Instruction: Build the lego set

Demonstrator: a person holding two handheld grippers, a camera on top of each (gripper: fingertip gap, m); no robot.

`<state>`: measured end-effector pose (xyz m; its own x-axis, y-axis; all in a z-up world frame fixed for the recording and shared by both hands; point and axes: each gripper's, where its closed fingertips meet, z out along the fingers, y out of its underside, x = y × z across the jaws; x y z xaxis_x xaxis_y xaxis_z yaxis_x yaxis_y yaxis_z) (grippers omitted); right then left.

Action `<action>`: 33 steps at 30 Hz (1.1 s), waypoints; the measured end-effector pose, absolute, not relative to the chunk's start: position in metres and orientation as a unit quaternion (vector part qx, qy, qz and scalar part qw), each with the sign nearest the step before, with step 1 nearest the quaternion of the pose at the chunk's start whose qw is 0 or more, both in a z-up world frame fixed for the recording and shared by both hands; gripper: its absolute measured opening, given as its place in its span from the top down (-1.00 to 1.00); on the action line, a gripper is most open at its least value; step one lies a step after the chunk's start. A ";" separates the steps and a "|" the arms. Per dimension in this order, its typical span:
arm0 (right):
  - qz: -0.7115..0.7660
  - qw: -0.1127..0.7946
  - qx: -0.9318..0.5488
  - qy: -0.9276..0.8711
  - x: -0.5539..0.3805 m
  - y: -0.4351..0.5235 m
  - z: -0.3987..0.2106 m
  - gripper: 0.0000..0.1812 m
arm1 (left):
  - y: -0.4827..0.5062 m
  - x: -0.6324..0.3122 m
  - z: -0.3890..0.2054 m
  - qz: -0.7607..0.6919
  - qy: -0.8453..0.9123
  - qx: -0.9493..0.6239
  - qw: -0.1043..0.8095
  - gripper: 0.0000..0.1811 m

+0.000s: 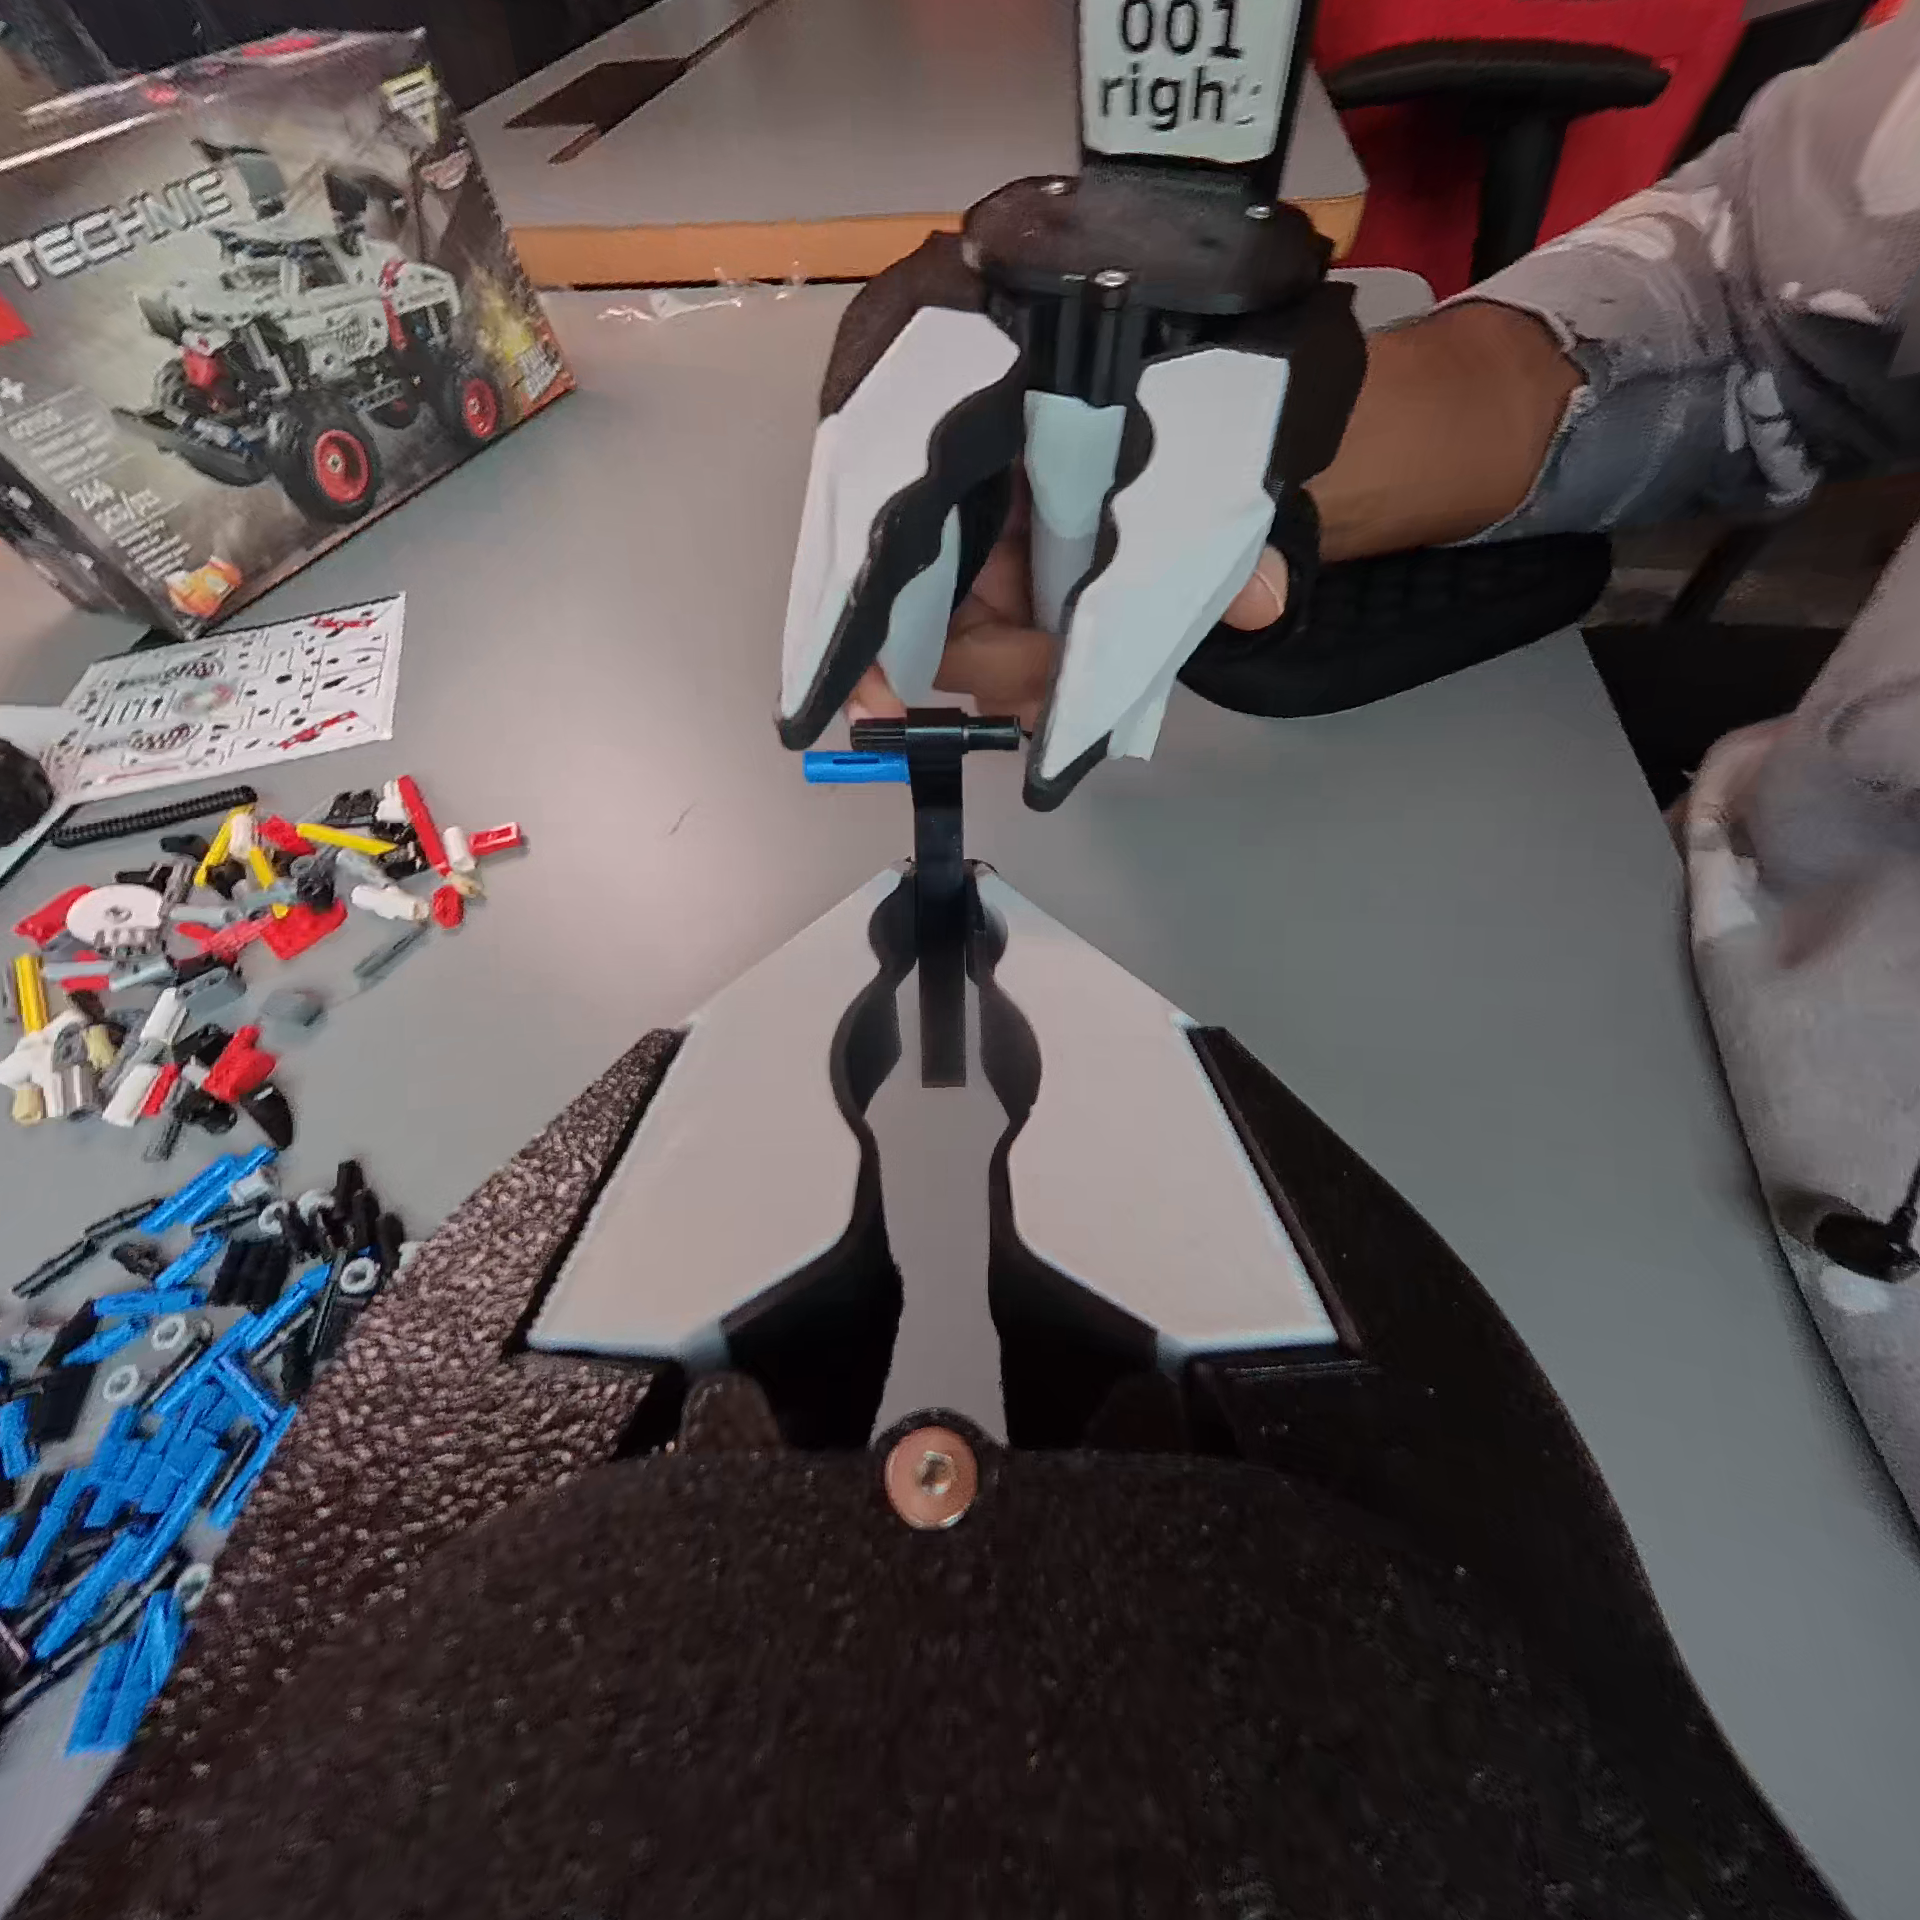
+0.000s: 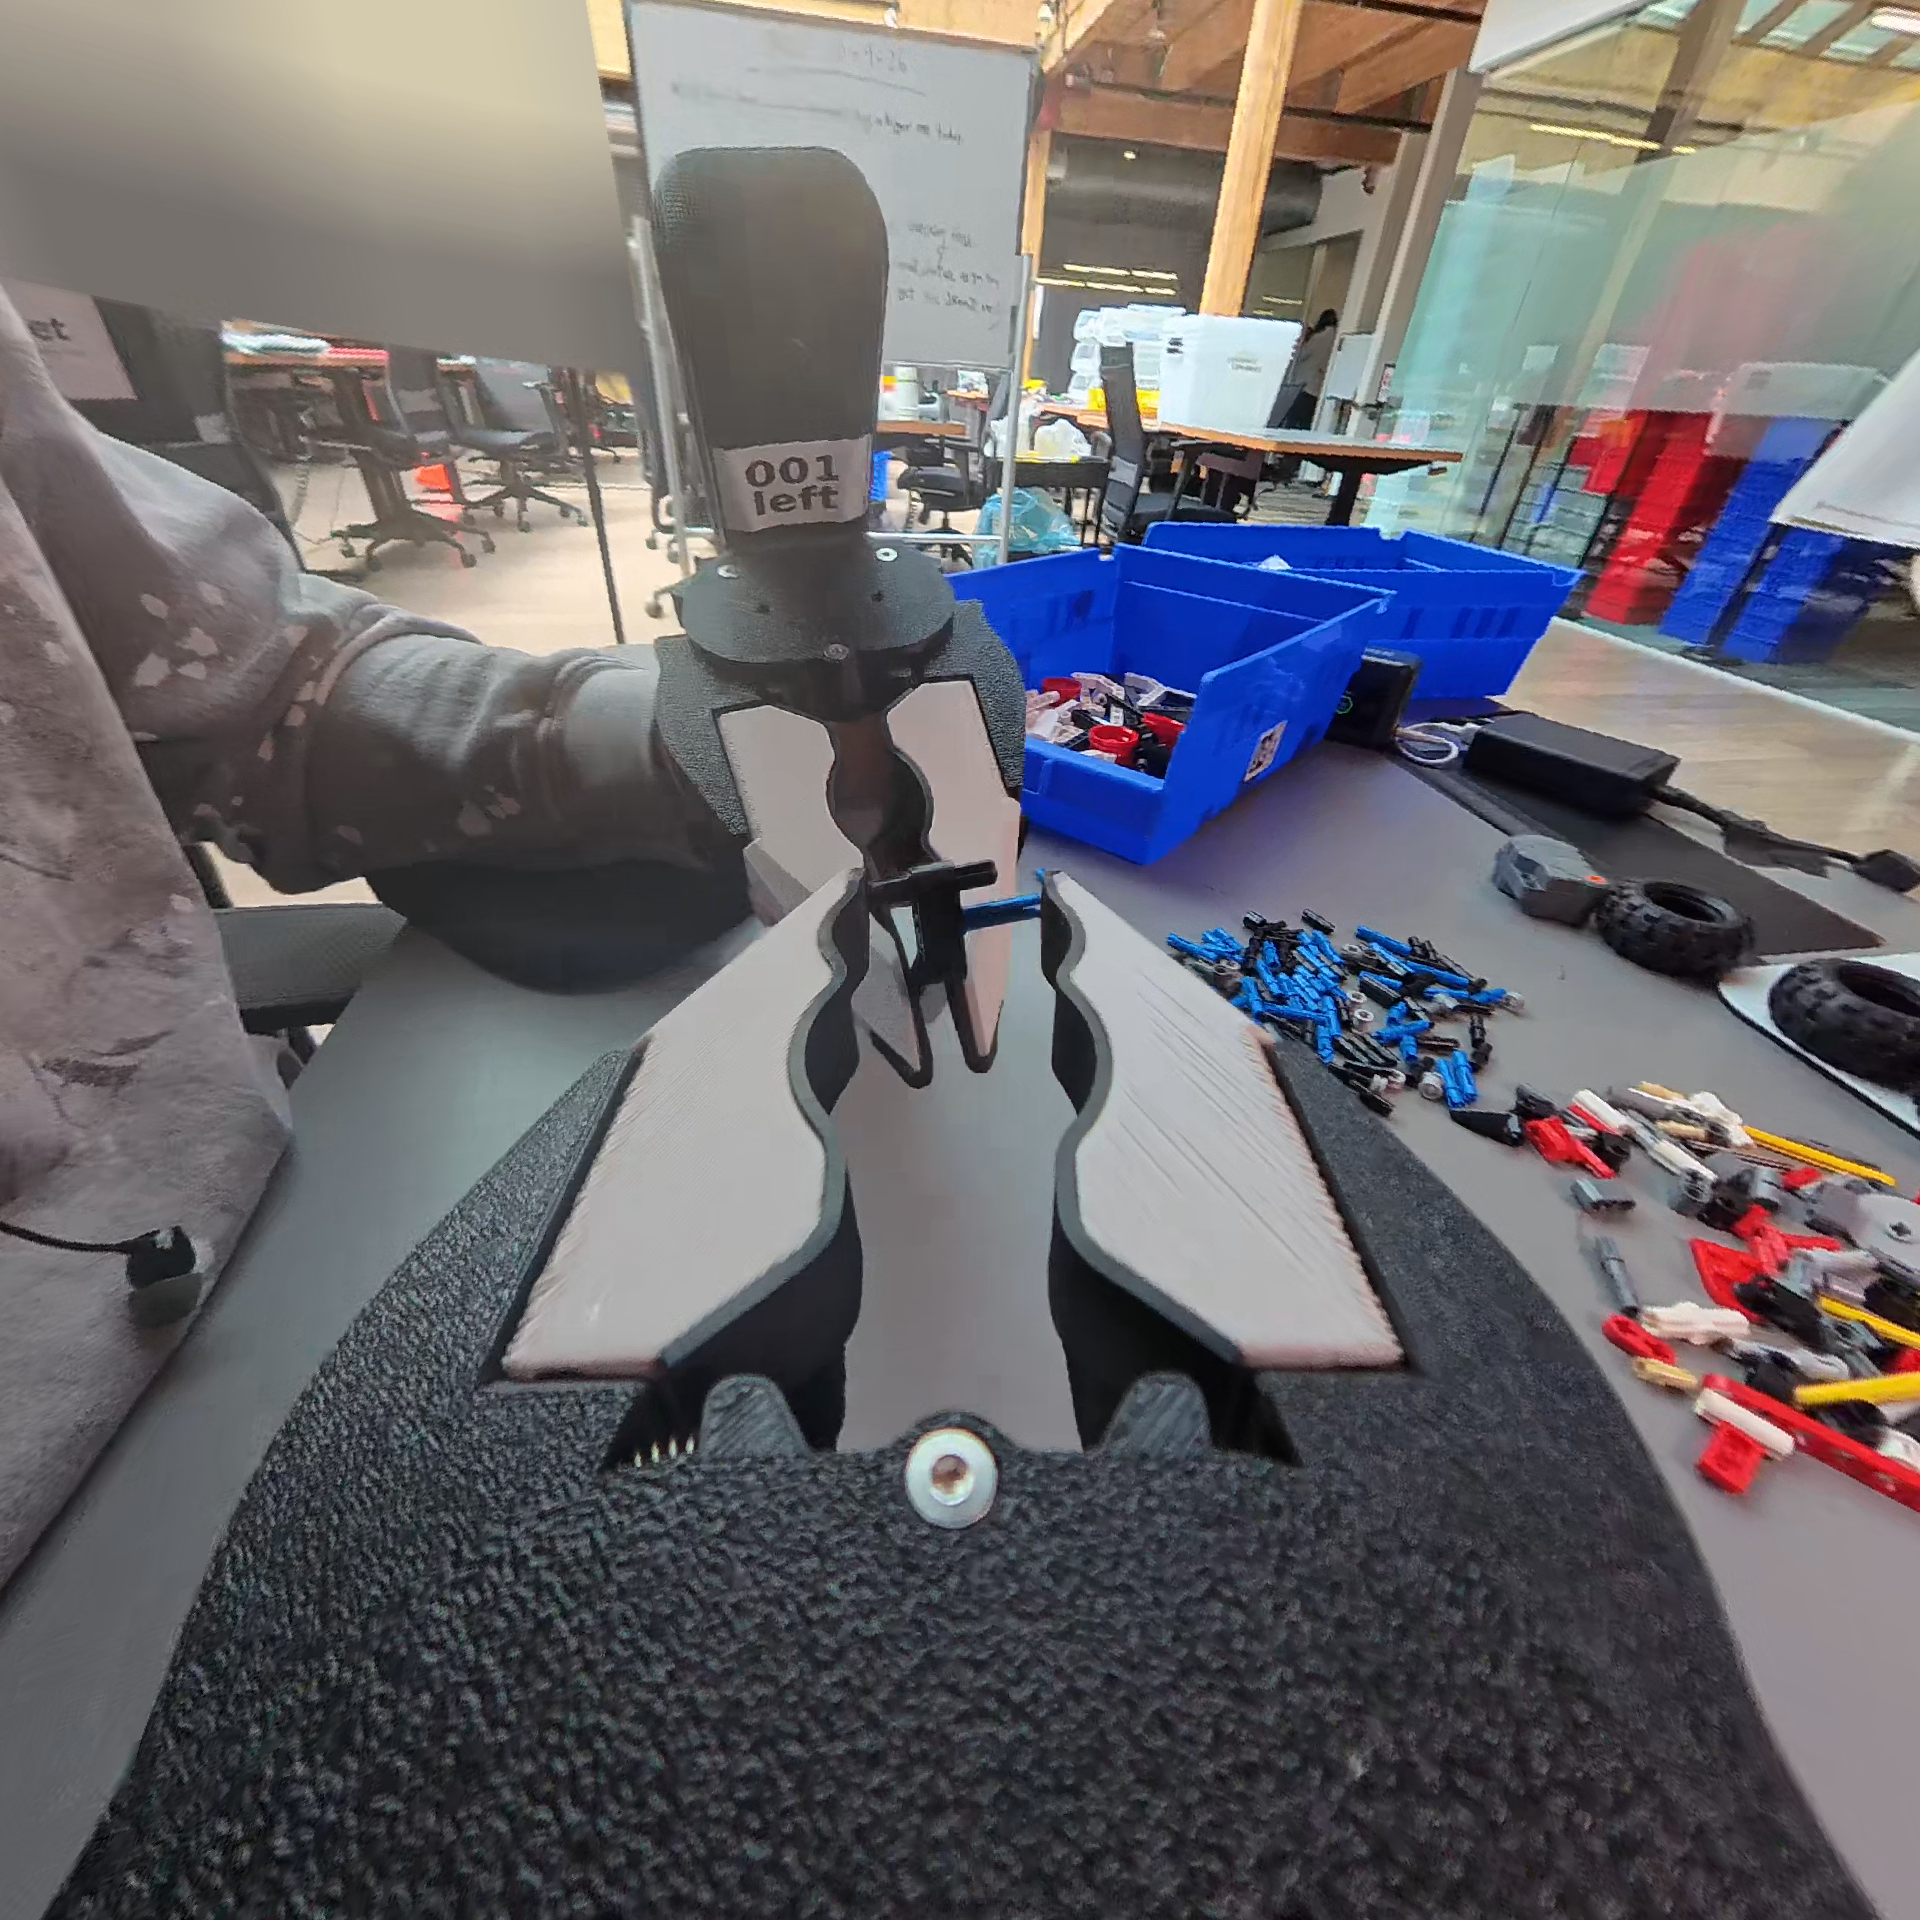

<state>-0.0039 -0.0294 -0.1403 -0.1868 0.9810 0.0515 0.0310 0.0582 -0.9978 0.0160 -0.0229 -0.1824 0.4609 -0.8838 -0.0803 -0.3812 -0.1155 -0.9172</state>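
Left gripper (image 1: 940,883) clenched on black beam (image 1: 940,935), held edge-on above grey table (image 1: 1299,987). Beam slim, flat; black pin (image 1: 932,734) crosses its far end, blue pin (image 1: 854,768) juts sideways just below. Right gripper (image 1: 914,764) spread wide, fingertips flanking black pin ends, possibly touching, hard to tell. Loose blue-black pins (image 2: 1351,997) and red-yellow-white parts (image 2: 1756,1247) heaped well apart; set box (image 1: 249,322) behind.

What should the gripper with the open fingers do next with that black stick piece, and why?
Probably close gently on the black pin. The left gripper holds the black beam upright, with the black pin and a blue pin through its top. The right gripper is open, its fingertips on either side of the black pin's ends, so squeezing might push it in.
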 end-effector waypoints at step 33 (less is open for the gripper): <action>0.608 0.223 -0.361 -0.671 0.012 -0.049 -0.155 0.92 | -0.054 0.032 -0.176 -0.514 0.373 -0.691 0.345 0.84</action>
